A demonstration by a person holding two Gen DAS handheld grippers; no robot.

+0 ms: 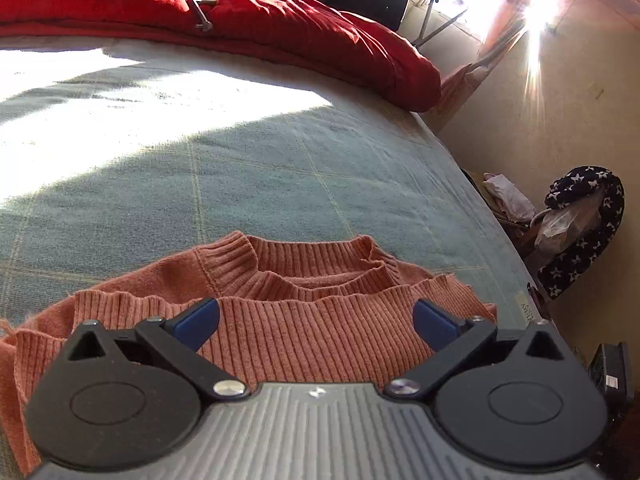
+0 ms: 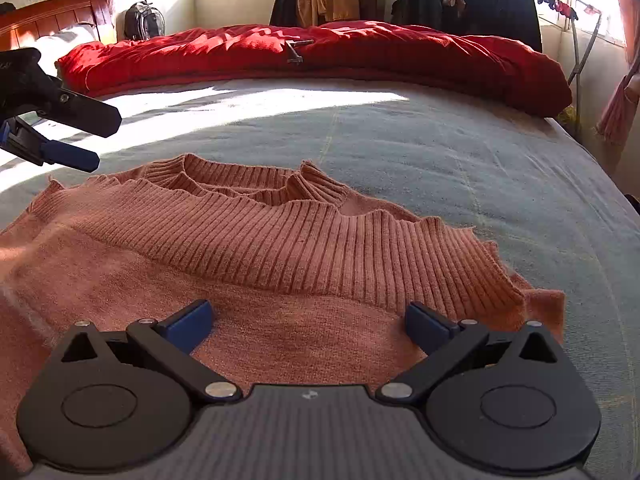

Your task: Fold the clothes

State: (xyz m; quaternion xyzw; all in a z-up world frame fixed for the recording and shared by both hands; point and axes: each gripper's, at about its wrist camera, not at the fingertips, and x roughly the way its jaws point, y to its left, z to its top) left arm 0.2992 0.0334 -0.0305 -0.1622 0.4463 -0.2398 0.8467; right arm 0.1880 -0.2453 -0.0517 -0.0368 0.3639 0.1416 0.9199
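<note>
On the grey-blue bedspread [image 2: 400, 140] our salmon sweater [image 2: 248, 240] lies folded, hem up by the collar. We hold the left gripper [image 1: 316, 322] and right gripper [image 2: 308, 322] spread wide, both empty. A careless pinch could drag the loose fold askew. A red duvet [image 2: 320, 52] lies behind, the room sunlit.

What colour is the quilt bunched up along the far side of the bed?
Bright red quilt; it shows best in the right wrist view.
</note>
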